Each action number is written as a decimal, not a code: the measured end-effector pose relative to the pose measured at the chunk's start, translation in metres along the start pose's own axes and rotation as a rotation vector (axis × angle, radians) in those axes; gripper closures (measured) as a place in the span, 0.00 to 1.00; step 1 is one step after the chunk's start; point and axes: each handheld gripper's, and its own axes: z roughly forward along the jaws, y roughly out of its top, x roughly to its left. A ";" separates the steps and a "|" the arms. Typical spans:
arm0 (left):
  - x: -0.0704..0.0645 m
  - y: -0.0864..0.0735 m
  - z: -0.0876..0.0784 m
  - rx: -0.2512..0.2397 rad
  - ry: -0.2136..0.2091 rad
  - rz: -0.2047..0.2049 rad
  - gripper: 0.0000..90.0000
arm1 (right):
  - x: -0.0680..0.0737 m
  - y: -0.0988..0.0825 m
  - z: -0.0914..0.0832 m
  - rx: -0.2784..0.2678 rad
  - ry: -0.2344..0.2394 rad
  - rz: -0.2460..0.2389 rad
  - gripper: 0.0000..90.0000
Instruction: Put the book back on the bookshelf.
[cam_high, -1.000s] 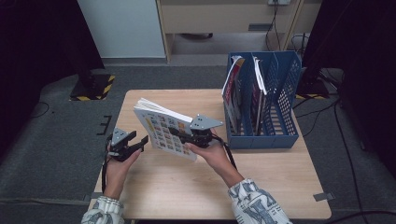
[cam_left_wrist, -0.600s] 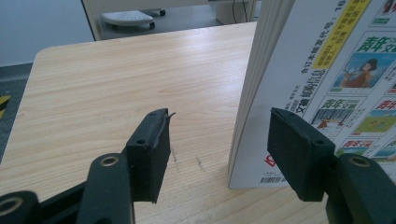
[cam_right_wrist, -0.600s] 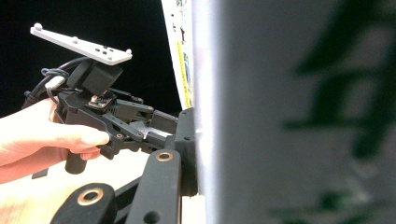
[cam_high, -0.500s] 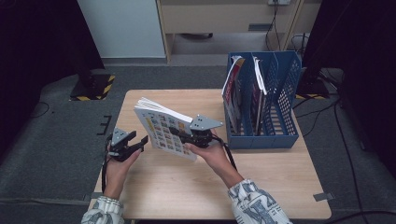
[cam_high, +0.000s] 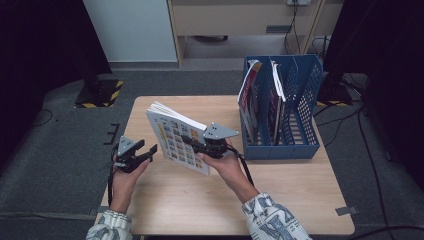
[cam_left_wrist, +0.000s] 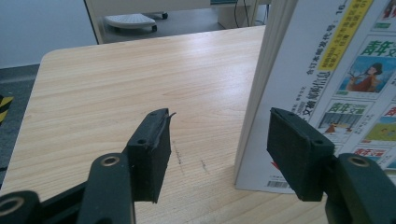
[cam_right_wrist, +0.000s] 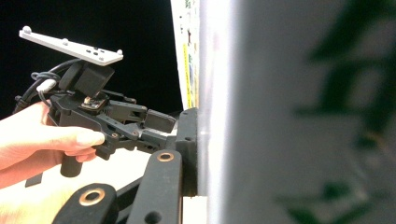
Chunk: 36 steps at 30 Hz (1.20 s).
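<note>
A blue file rack (cam_high: 305, 145) sits on the wooden table (cam_high: 190, 205) at about three o'clock, with magazines (cam_high: 248, 95) upright in its left slots. A yellow-and-black striped base (cam_high: 100, 93) rests on the grey floor at ten o'clock; cables (cam_high: 350, 115) trail at two o'clock.

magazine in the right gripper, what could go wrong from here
1. The right gripper holds the magazine by one edge, tilted, its lower corner on the table; it may sag or slip.
2. The left gripper is open beside it; closing could crease pages.
3. The blue file rack already holds magazines, so insertion could snag.
</note>
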 end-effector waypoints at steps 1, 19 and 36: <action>0.000 0.000 -0.001 -0.002 0.004 -0.002 0.44 | 0.000 0.001 0.000 0.001 -0.002 -0.002 0.82; 0.001 0.000 0.000 0.022 0.009 0.006 0.37 | -0.003 0.026 -0.022 -0.037 -0.039 -0.016 0.82; -0.007 -0.007 0.016 0.153 0.004 0.042 0.14 | -0.010 0.041 -0.043 -0.056 -0.082 -0.027 0.82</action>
